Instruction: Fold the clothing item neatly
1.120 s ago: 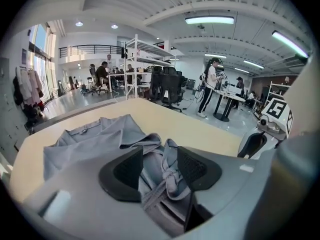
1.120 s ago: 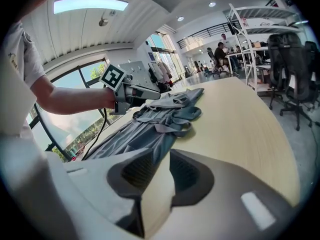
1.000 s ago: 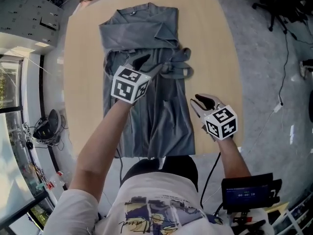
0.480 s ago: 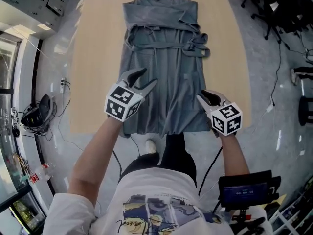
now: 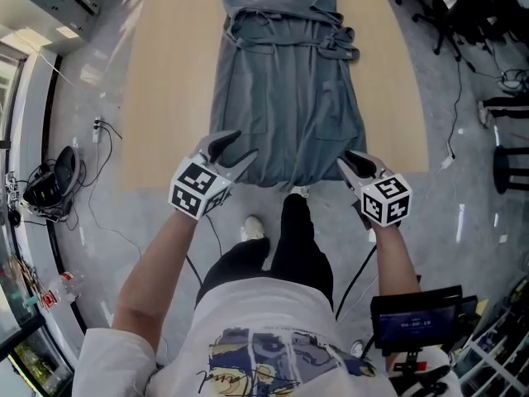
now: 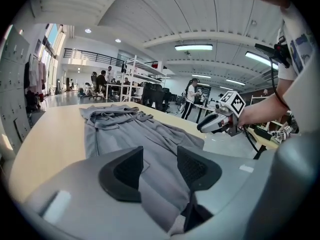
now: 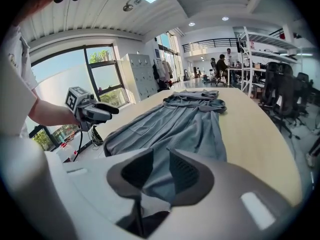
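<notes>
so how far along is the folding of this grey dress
Done: the grey dress lies flat on the table, sides folded in to a narrow strip. In hand: left claw and right claw stand open at its hem corners. Left: gripping the hem and folding it up crosswise.

Overhead and two low views share the garment [image 5: 289, 98].

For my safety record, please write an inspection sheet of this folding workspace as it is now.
Surface: wooden table.
Job's things: grey belted garment lies flat lengthwise, hem at the near edge.
Clutter: nothing seen on the table.
Grippers: left gripper and right gripper at the hem corners; tongs apart, cloth between them.
Cables: one cable hangs below the right gripper; a floor cable runs at the right.
Surroundings: office chairs, grey floor.
</notes>
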`<state>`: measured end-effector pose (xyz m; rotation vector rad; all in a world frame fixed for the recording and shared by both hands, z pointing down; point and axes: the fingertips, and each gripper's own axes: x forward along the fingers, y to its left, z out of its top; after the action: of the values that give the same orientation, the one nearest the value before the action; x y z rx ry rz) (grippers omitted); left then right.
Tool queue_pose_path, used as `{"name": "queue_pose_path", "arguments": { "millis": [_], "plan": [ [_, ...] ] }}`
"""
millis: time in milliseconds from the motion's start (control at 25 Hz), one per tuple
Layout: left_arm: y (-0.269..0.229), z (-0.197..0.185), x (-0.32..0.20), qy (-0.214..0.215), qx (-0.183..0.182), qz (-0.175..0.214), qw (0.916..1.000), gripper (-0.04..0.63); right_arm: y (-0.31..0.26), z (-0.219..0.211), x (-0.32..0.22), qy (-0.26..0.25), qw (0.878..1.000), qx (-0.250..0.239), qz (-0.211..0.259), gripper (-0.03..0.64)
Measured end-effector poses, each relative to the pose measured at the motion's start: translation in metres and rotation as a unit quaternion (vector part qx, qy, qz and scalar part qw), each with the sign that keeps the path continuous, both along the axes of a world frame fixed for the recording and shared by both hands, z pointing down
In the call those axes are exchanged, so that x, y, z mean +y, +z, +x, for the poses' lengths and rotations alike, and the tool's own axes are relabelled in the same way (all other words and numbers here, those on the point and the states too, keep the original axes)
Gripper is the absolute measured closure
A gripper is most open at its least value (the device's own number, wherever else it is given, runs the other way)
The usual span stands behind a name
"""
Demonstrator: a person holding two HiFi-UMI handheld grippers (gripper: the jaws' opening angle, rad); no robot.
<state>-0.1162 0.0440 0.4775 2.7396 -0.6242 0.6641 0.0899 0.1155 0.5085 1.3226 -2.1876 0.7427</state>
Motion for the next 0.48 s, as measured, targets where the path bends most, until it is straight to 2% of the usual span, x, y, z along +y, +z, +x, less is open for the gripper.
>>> {"name": "queue_pose_path", "arguments": {
  "millis": [240, 480],
  "plan": [
    [0.013, -0.018, 0.052, 0.007, -0.001, -0.015, 0.9999, 0.371, 0.007, -0.02, 0.048, -0.007, 1.0, 0.004, -0.025, 0.525],
    [0.032, -0.031, 0.085, -0.017, -0.001, -0.026, 0.9995, 0.371, 0.024, -0.023, 0.072, -0.022, 0.999, 0.008, -0.039, 0.525]
  ]
}}
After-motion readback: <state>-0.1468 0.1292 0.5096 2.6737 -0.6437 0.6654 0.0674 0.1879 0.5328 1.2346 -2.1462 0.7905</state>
